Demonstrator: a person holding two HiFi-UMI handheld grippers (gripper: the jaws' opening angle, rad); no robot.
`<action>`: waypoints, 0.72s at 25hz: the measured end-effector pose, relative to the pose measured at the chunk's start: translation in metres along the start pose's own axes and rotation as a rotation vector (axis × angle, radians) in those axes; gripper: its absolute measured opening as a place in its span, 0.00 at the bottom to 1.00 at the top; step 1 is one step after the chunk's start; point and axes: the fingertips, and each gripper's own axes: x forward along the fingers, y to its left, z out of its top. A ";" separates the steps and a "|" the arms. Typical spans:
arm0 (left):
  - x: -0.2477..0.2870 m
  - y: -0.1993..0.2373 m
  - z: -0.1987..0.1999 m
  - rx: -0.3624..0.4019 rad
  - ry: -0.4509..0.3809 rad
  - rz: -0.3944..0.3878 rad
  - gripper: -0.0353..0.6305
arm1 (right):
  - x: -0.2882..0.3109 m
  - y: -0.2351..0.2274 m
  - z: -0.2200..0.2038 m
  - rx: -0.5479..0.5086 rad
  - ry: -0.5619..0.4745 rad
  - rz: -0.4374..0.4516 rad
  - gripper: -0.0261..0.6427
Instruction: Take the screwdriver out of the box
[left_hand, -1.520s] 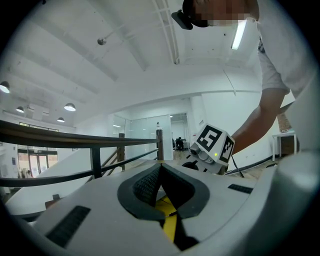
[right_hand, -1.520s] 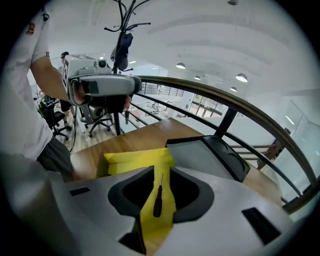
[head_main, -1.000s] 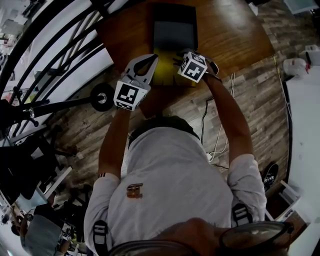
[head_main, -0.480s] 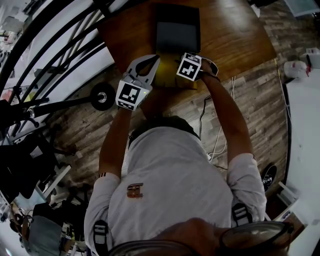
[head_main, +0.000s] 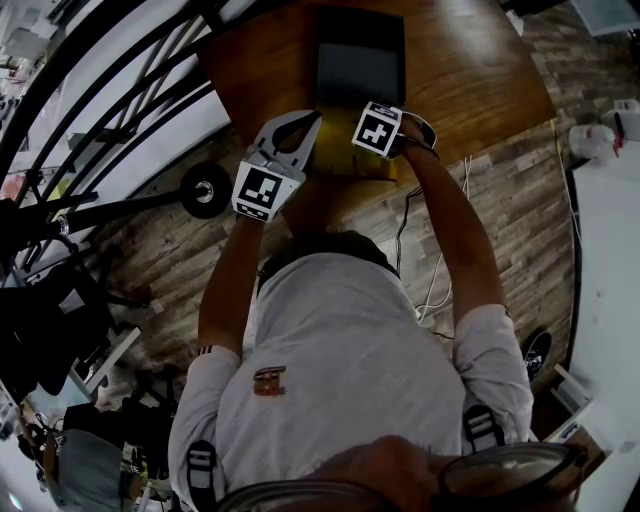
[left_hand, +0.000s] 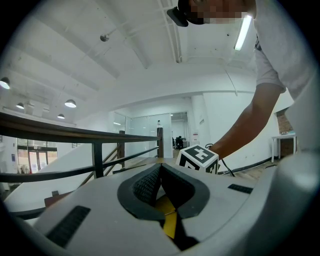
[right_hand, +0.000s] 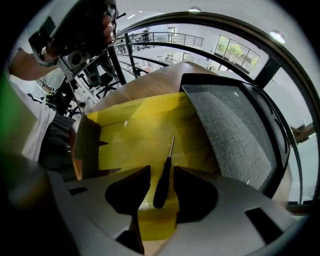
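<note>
Right hand-held gripper (right_hand: 161, 171), jaws just narrowing yet clear of the screwdriver (right_hand: 163, 181) between them, which lies in the yellow box (right_hand: 130, 127) at frame centre; grey-lined lid (right_hand: 235, 130) to its right; left hand-held gripper (left_hand: 159, 169) pinched together.

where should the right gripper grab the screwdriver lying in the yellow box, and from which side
Take the screwdriver by its thick black handle, coming straight down from above. It lies flat on the floor of the yellow box, and its thin shaft gives little to pinch. The right gripper straddles the handle; its jaws have just been closing but are not yet pressing on it.
</note>
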 end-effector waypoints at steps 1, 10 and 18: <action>0.000 0.000 0.000 0.000 0.000 0.000 0.08 | 0.000 0.000 0.000 0.005 -0.002 0.008 0.26; 0.001 -0.005 -0.003 -0.005 0.005 -0.009 0.08 | 0.003 0.003 -0.003 0.000 -0.013 0.031 0.19; -0.005 -0.011 -0.002 -0.003 0.013 -0.010 0.08 | 0.006 0.025 -0.014 0.051 0.002 0.125 0.15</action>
